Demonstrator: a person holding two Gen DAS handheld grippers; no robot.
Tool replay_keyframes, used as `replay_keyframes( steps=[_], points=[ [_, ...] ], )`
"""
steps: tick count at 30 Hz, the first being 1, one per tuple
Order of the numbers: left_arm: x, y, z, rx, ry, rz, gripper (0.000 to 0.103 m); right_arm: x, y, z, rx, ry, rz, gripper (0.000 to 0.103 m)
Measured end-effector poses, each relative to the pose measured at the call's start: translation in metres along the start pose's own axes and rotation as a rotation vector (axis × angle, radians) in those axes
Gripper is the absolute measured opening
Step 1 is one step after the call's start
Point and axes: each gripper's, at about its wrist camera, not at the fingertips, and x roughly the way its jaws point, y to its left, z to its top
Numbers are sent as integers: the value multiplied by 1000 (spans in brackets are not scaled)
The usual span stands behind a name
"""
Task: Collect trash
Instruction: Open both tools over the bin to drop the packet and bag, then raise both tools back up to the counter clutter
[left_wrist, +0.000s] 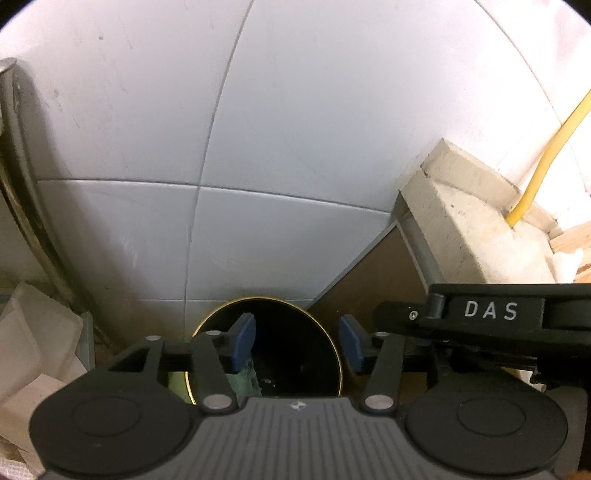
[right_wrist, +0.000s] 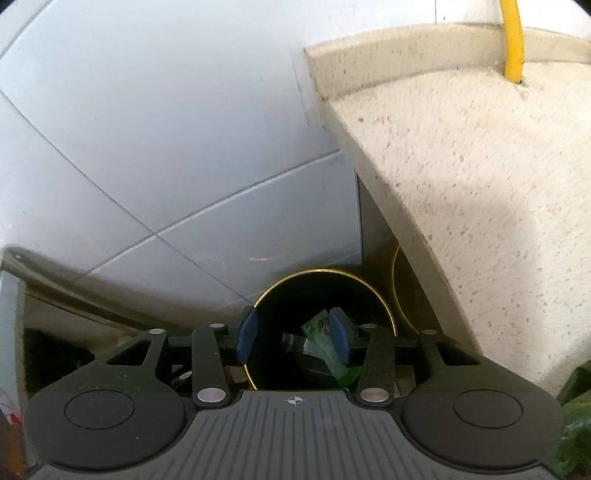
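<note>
A round black trash bin with a gold rim (left_wrist: 334, 350) stands on the floor against the white tiled wall; it also shows in the right wrist view (right_wrist: 384, 306). My left gripper (left_wrist: 297, 341) is open and empty above the bin's mouth. My right gripper (right_wrist: 293, 336) is open and empty above the same bin. A green printed wrapper (right_wrist: 321, 332) lies inside the bin, with a dark bottle-like piece (right_wrist: 291, 339) beside it. A crumpled greenish scrap (left_wrist: 245, 382) shows in the bin in the left wrist view. The other gripper's black body marked DAS (left_wrist: 491, 310) reaches in from the right.
A speckled beige stone counter (right_wrist: 461, 184) overhangs the bin on the right, with a yellow cable (right_wrist: 511, 37) running up from it. White tiled wall (left_wrist: 277, 129) stands behind. A metal pole (left_wrist: 22, 184) and crumpled paper bags (left_wrist: 33, 350) are at left. Green plastic (right_wrist: 576, 424) is at far right.
</note>
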Motion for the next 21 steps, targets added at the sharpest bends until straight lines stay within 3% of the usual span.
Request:
replay_keyframes(
  steps=[3, 11, 21],
  points=[
    [-3, 0, 0, -8, -3, -22, 51, -7, 0, 0, 8, -21, -11, 59],
    [-9, 2, 3, -36, -14, -60, 52, -31, -3, 0, 8, -70, -16, 60],
    [-37, 11, 10, -126, -40, -143, 52, -69, -19, -7, 60, -128, 64, 63]
  ],
)
